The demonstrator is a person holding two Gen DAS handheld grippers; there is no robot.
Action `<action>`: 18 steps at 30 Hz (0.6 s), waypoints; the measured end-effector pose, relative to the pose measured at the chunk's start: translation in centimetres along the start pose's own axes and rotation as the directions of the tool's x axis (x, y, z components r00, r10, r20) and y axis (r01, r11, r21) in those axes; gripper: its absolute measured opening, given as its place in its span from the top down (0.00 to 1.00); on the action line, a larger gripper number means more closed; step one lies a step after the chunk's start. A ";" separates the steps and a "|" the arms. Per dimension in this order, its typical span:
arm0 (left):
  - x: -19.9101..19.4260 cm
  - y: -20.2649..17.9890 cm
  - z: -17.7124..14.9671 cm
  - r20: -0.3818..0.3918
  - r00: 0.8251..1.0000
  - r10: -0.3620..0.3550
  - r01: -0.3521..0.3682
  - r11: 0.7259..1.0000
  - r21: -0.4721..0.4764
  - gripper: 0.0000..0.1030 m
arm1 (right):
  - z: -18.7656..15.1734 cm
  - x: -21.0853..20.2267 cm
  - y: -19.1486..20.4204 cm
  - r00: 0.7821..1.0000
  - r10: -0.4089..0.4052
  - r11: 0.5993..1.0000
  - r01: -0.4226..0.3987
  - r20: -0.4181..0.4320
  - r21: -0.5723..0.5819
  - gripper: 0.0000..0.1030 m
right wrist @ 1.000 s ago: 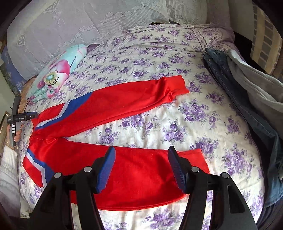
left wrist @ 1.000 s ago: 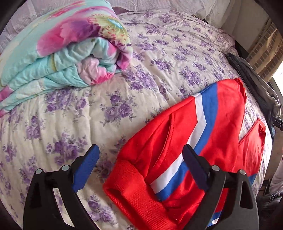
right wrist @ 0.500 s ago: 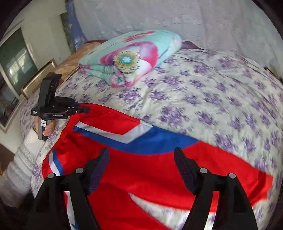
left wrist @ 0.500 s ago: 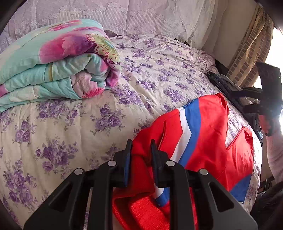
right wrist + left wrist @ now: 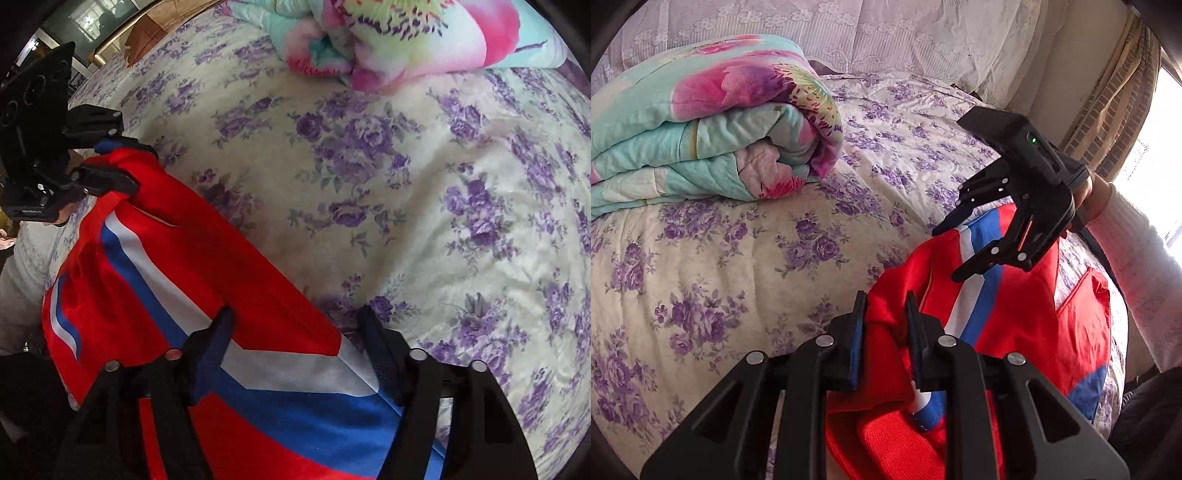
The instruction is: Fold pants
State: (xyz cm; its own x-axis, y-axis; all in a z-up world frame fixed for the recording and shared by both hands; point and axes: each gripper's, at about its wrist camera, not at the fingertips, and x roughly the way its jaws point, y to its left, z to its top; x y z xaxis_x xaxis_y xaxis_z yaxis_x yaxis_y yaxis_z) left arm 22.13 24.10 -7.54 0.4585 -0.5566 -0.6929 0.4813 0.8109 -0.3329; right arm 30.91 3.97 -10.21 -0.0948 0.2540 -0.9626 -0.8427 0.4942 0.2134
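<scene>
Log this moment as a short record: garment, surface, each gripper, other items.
garment: red pants with blue and white stripes, partly bunched
surface: floral bedspread
left gripper: shut on the pants near the waistband
right gripper: over the striped part, closing, pads not yet pressing the cloth
other items: folded quilt beyond the pants

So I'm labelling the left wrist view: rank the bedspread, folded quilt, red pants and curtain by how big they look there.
1. bedspread
2. folded quilt and red pants: look alike, and the pants are nearer, so unranked
3. curtain
</scene>
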 end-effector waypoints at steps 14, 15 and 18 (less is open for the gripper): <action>-4.3 -4.7 0.2 0.059 0.997 0.054 -0.058 0.996 0.061 0.83 | -9.1 -11.1 5.4 0.935 -0.073 0.996 0.049 0.348 0.077 0.93; -4.9 -5.5 -0.1 0.058 0.997 0.058 -0.063 0.995 0.073 0.83 | -9.9 -11.6 6.4 0.930 -0.076 0.996 0.052 0.360 0.077 0.93; -7.3 -8.2 -2.2 0.066 0.996 0.062 -0.069 0.991 0.111 0.84 | -12.6 -12.4 10.7 0.913 -0.074 0.997 0.055 0.400 0.059 0.93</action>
State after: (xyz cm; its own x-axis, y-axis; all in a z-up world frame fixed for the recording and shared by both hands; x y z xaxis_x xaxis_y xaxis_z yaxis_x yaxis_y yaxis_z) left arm 13.17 21.89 -1.10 0.5358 -0.5162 -0.6682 0.5287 0.8221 -0.2111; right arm 16.39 -4.41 1.85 0.1878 0.5282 -0.8281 -0.8141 0.5554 0.1697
